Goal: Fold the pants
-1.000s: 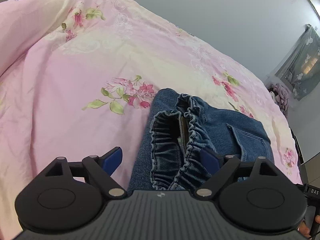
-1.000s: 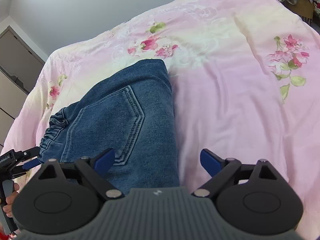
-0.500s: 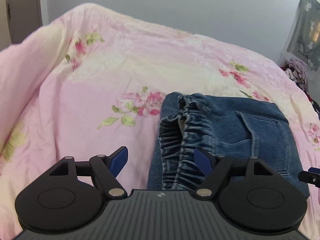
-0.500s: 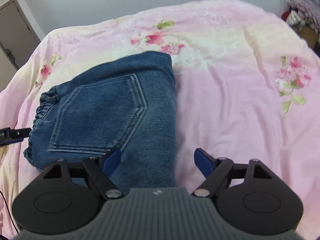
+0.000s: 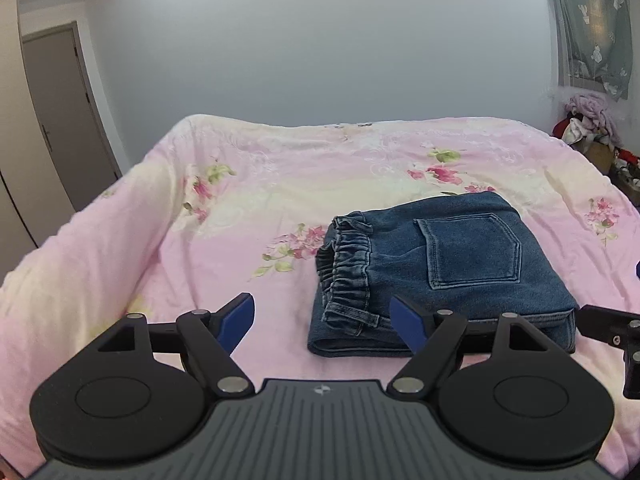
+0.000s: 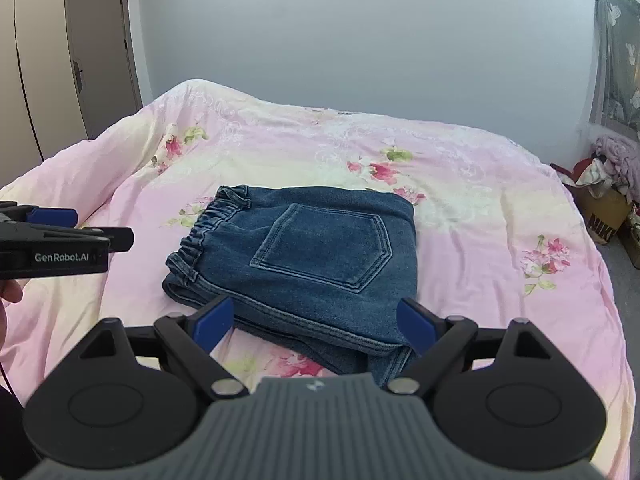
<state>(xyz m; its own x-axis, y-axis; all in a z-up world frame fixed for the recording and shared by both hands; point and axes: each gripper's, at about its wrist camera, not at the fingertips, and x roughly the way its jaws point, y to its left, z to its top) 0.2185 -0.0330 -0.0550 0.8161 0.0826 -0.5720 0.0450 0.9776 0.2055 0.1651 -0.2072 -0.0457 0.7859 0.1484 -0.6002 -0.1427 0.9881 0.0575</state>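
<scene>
The left gripper (image 5: 322, 316) hovers above the bed with its blue-padded fingers (image 5: 239, 316) spread wide and nothing between them, pointing level across the mattress toward the far wall. The right gripper (image 6: 316, 318) is posed the same way, jaws apart and empty, just short of the garment's near edge. Neither touches cloth. Between and ahead of them lie the folded blue denim pants with a gathered elastic waistband and a stitched back pocket (image 6: 308, 256), a compact stack of several layers resting flat on the pink floral quilt (image 6: 480, 208) of the bed, waistband toward the left. The fold looks finished. Denim like this is probably soft yet fairly weighty; it would droop and unfold if lifted by one layer. To move it, a safer hold would be the thick closed edge nearest the grippers, pinching through all layers at both ends.
</scene>
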